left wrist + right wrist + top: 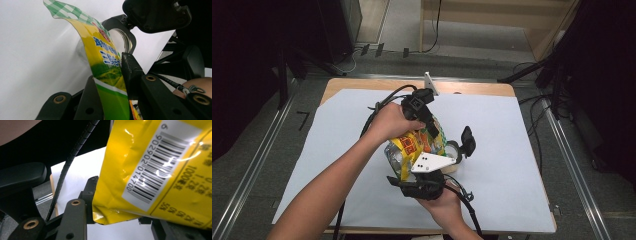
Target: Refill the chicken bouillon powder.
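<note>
Left gripper sits far-centre on the table, over the white sheet, my left hand wrapped round its body. Jaws are narrow and clamped on the label, a yellow-green printed film with a green-check top edge that curls up and away to the left in the left gripper view. One black fingertip presses flat on the film's right face; the other jaw backs it from the left.

Bottle lies in the middle of the sheet, between the two grippers, clear plastic, label half loose around it. In the left gripper view its open mouth shows just behind the film, ringed by a black part of my other gripper.

Right gripper comes in from the near side, grey three-cornered plate on top, right hand below it at the near edge. Jaws stand about midway, set round the bottle's right end as far as the high view shows. In the right gripper view the yellow film with its barcode hangs right in front of the camera and covers the far jaw, so I cannot tell whether the pads actually press on the bottle. Cable runs diagonally across that view on the left, white sheet behind it.
</note>
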The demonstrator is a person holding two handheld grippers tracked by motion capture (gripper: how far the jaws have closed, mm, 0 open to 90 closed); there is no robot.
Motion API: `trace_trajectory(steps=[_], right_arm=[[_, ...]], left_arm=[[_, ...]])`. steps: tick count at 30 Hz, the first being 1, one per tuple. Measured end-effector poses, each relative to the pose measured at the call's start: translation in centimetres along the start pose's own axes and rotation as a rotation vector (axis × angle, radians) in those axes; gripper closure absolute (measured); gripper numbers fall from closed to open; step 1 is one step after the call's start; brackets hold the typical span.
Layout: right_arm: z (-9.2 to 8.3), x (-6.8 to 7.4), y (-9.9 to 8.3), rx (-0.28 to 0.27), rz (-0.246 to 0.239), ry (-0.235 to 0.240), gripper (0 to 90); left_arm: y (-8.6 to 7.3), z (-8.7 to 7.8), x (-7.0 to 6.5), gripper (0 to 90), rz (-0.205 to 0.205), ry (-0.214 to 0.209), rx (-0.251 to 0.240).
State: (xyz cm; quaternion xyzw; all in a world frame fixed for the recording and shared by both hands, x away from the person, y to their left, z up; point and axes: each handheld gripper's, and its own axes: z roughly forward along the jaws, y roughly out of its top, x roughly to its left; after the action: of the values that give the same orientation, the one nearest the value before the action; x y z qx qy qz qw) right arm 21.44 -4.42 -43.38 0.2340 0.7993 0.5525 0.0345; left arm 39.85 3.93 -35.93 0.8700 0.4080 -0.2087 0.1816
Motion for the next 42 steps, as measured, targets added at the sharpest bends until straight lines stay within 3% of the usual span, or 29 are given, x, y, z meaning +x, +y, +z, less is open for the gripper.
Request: trace_trajectory(steps=[15, 25, 42], right_arm=[[-0.16, -0.04, 0.03, -0.005, 0.002, 0.014, 62.6], [-0.13, -0.11, 0.07, -0.012, -0.006, 0.005, 63.6], [-0.12, -0.08, 0.07, -0.004, 0.003, 0.010, 63.9]], left_arm=[[0.25, 0.10, -0.09, 81.9, 0.012, 0.010, 0.026], [0.11, -0.30, -0.11, 82.1, 0.011, 0.016, -0.006], [0.23, -0.10, 0.11, 82.0, 0.011, 0.024, 0.007]])
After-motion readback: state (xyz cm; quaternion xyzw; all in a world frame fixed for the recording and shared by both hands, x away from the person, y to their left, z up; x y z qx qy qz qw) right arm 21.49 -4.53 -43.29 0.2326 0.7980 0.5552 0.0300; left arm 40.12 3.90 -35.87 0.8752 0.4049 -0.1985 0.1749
